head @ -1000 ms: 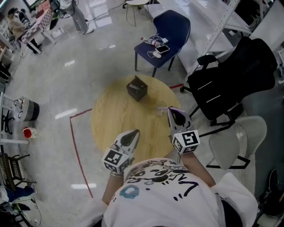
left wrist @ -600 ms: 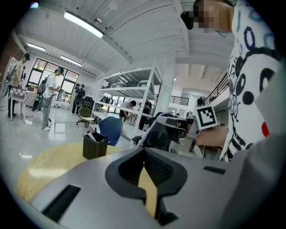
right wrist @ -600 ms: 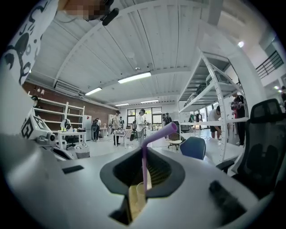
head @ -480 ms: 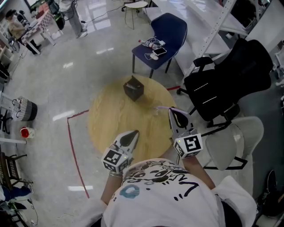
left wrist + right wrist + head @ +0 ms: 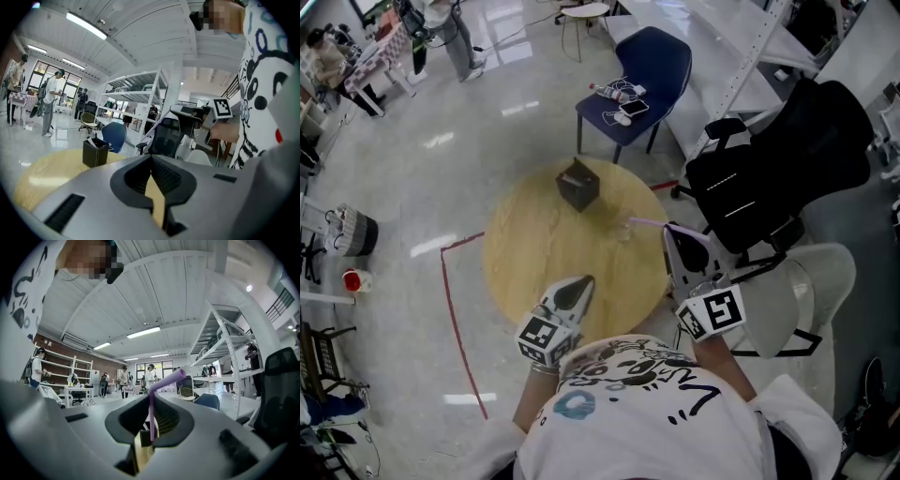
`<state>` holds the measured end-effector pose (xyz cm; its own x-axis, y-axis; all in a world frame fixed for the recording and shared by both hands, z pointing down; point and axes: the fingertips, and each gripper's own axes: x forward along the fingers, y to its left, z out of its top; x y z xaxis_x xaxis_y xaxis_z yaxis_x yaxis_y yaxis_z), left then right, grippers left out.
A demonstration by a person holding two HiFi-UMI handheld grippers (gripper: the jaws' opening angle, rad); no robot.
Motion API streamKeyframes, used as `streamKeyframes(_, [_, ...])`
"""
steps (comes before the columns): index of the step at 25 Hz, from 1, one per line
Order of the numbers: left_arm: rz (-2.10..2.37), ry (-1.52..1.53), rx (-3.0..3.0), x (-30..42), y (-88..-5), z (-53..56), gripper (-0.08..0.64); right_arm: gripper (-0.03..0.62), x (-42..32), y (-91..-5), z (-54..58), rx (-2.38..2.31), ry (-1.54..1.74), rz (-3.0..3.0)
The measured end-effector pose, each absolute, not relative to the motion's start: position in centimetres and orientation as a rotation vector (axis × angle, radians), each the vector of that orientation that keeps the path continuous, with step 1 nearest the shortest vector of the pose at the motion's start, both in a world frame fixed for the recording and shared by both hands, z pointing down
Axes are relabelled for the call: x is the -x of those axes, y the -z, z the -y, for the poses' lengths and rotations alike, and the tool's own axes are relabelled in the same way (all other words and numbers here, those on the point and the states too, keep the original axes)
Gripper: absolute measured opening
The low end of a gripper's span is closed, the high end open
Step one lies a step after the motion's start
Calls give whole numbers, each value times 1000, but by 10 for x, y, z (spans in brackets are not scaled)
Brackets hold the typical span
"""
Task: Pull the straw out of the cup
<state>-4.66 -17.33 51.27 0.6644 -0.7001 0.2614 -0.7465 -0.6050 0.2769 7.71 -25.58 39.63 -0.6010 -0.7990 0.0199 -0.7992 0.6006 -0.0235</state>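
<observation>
My right gripper [image 5: 673, 232] is shut on a purple bent straw [image 5: 647, 223] and holds it above the right edge of the round wooden table [image 5: 534, 253]. In the right gripper view the straw [image 5: 152, 404] stands upright between the jaws, its bent top angling up to the right. A clear cup [image 5: 623, 232] shows only faintly on the table just left of the straw's end. My left gripper [image 5: 580, 282] hovers over the table's near edge, jaws together with nothing between them [image 5: 151, 174].
A black open box [image 5: 577, 184] stands at the table's far side. A blue chair [image 5: 637, 70] with cables stands beyond it, a black office chair [image 5: 778, 164] and a pale chair [image 5: 802, 300] to the right. Red tape [image 5: 455, 309] marks the floor.
My right gripper has risen and drifted right with the straw in it, away from the cup. The left gripper has hardly moved.
</observation>
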Motion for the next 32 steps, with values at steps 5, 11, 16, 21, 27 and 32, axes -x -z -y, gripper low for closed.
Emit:
streamKeyframes(5, [1142,-179,-2522,44,-514,171,15,45,-78,-381,249,-1358,-33,2848])
streamKeyframes(11, [1148,-184,-2515,46,-516,168,15,45,-64,-390,240,-1248,3,2851])
streamKeyframes(16, [1157,-189,-2509,49,-515,167,15,46,-50,-405,233,-1150,-47,2868])
streamKeyframes(21, [1166,-194,-2502,52,-515,166,15,46,-36,-421,228,-1045,-90,2863])
streamKeyframes(27, [1186,-192,-2497,56,-517,164,15,46,-21,-448,218,-923,-149,2841])
streamKeyframes(32, [1192,-194,-2484,63,-519,161,15,46,-11,-463,212,-848,-195,2814])
